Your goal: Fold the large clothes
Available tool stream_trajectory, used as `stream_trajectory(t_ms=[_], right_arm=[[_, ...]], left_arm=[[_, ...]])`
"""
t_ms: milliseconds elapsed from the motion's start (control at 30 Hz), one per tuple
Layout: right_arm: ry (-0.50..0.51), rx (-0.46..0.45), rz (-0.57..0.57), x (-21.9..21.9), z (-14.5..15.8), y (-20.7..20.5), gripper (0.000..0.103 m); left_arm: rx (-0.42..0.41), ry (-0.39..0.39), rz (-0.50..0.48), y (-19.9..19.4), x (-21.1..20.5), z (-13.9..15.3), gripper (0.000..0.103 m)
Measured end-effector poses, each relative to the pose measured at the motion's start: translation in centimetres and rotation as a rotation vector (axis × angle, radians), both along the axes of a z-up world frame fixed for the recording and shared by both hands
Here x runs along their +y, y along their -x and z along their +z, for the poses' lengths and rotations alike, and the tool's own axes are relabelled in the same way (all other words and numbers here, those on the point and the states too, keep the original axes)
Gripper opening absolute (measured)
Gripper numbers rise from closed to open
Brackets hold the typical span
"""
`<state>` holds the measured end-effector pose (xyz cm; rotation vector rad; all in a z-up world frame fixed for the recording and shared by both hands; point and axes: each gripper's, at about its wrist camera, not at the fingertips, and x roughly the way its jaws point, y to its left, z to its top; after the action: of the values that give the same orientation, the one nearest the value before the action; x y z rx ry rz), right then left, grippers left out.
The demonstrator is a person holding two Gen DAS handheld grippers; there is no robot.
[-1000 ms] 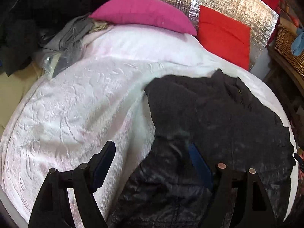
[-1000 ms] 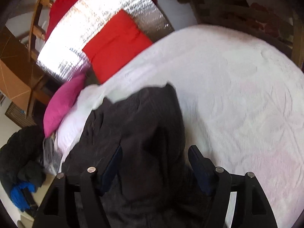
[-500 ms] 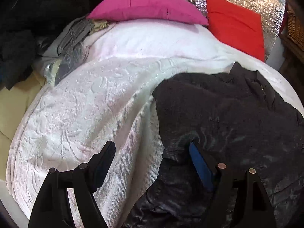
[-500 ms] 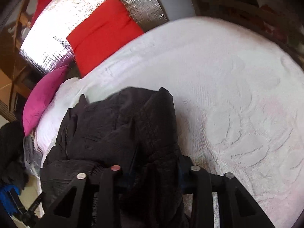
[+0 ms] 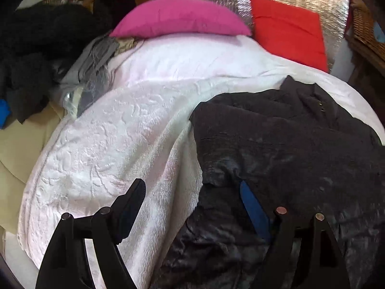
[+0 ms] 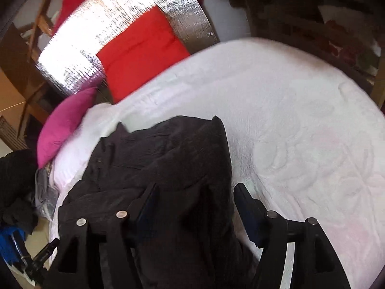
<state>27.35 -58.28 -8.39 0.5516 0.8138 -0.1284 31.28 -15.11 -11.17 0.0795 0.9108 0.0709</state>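
A large black jacket lies crumpled on the white bedspread, its shiny lining showing at the near edge. My left gripper hangs open over the jacket's left edge; its right finger is against the fabric and its left finger is over bare bedspread. In the right wrist view the jacket shows a raised fold running towards the camera. My right gripper straddles that fold. Its jaws are opening and the pads stand off the cloth.
A pink pillow and a red cushion lean on a silver foil panel at the bed's head. Dark and grey clothes are piled off the bed's left side. A wicker basket sits at right.
My right gripper shut on the jacket's fold half a second ago and has since opened wide again. My left gripper stayed open and shifted slightly, so the jacket sits further right in its view.
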Motion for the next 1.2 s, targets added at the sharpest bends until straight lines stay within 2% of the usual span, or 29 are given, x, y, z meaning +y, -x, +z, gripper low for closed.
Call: stream_trajectory(t_ms=[133, 300, 367, 433, 500, 533, 600, 633, 700, 800, 967, 1200], right_arm=[[0.038, 0.018, 0.038, 1.5, 0.8, 2.2, 0.068], [0.065, 0.131, 0.065, 2.4, -1.6, 4.5, 0.068], [0.063, 0.166, 0.082, 2.6, -3.1, 4.2, 0.068], [0.045, 0.160, 0.083, 2.5, -3.4, 4.1, 0.066], [0.058, 0.123, 0.081, 2.7, -2.3, 4.8, 0.062], [0.062, 0.094, 0.084, 2.8, -1.6, 5.2, 0.062], [0.078, 0.061, 0.090, 3.0, -0.9, 5.9, 0.062], [0.087, 0.083, 0.082, 2.9, -1.5, 5.6, 0.062], [0.045, 0.180, 0.089, 2.7, -3.8, 5.1, 0.065], [0.065, 0.155, 0.087, 2.7, -2.9, 5.5, 0.066], [0.051, 0.048, 0.085, 2.7, -0.2, 7.7, 0.067], [0.003, -0.059, 0.069, 1.9, 2.4, 13.1, 0.067]], left_arm=[[-0.006, -0.011, -0.030, 1.9, -0.7, 0.1, 0.083], [0.107, -0.025, -0.060, 1.8, -1.3, -2.7, 0.084], [0.139, 0.001, -0.051, 1.4, -1.1, -3.5, 0.084], [0.120, 0.059, -0.049, 1.5, -0.5, -2.7, 0.083], [0.064, 0.097, -0.077, 2.0, -0.4, -1.4, 0.083], [0.035, 0.088, -0.083, 2.3, -0.5, -1.0, 0.083], [0.036, 0.020, -0.069, 2.1, -1.0, -1.5, 0.083], [0.068, -0.013, -0.068, 1.7, -1.2, -2.5, 0.083], [0.135, 0.007, -0.074, 1.0, -1.2, -3.9, 0.084], [0.107, 0.044, -0.068, 1.4, -1.0, -2.9, 0.084], [0.044, 0.026, -0.075, 3.2, -1.3, -1.3, 0.084], [-0.052, -0.086, -0.098, 7.9, -1.6, 0.7, 0.084]])
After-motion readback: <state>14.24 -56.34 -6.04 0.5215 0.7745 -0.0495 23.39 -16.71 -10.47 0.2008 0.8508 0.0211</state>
